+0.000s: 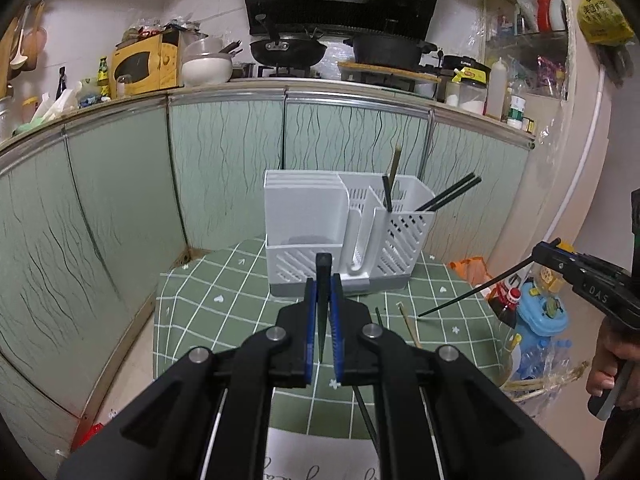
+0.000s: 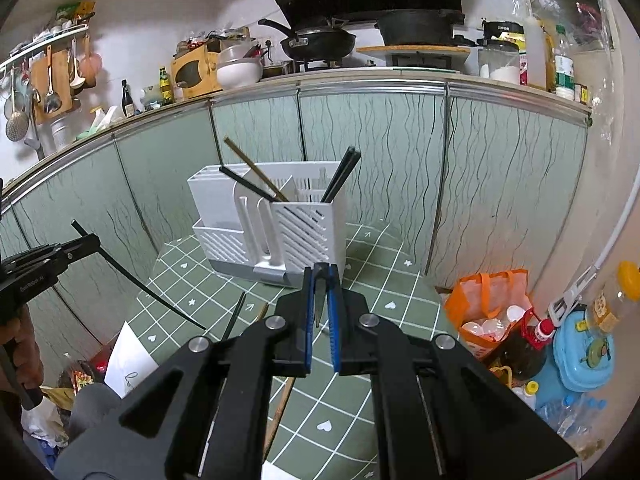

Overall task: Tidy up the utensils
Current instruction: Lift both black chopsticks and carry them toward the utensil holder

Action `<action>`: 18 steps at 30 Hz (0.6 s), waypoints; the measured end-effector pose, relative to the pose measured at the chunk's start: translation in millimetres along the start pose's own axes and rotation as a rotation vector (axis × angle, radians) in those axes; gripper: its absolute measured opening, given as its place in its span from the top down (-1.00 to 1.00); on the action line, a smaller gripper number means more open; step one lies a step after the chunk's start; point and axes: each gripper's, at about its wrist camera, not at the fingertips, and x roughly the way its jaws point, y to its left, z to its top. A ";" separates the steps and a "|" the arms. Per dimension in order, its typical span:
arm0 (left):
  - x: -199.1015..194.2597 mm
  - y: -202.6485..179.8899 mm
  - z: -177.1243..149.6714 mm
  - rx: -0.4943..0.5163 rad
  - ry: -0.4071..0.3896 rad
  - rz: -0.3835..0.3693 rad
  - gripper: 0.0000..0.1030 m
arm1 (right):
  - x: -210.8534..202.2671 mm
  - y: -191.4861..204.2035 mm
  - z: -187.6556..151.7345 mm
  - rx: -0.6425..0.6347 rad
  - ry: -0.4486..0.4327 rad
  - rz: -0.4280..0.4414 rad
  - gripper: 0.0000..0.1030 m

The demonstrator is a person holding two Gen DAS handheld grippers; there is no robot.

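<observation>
With both grippers pinched shut, each one holds a single black chopstick clear of the table. Left gripper [image 1: 323,280]: blue pads pressed onto a black chopstick [image 1: 322,320] that runs lengthwise between the jaws in its own view, butt end sticking up past the fingertips, thin end dropping down between the pads. From the right wrist view the same gripper [image 2: 94,240] shows at the left edge, the stick crossing its tip, short stub above, long tapered part sloping down right toward the green checked tablecloth [image 2: 372,280], tip just above it or touching, can't tell. Right gripper [image 2: 321,276]: jaws likewise closed on a second black chopstick [image 2: 318,304], seen end-on between the pads. Left wrist view shows it [image 1: 538,251] at the right side, held by a hand [image 1: 612,364], that stick slanting down left from the jaw tips, point near the cloth. White utensil rack [image 1: 304,216] sits at the far side of the table against the green cabinet doors, ahead of both grippers and apart from them. Its right-hand slotted compartments already hold a pair of black chopsticks [image 1: 452,194] leaning right, plus one more black stick and one bamboo chopstick [image 1: 395,164] standing nearly upright. Loose on the cloth between rack and grippers: a bamboo chopstick [image 1: 410,326] and a dark one [image 1: 378,316] beside it. Orange bag [image 2: 492,300] sits on the floor right of the table.
</observation>
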 end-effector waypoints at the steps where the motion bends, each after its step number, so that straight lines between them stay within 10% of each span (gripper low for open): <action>1: -2.0 -0.3 4.4 0.002 -0.008 -0.001 0.85 | -2.4 -1.3 3.9 0.001 -0.006 -0.002 0.88; 18: -13.7 -34.2 79.8 0.050 -0.091 -0.095 0.85 | -35.1 -5.6 85.5 -0.028 -0.054 0.037 0.88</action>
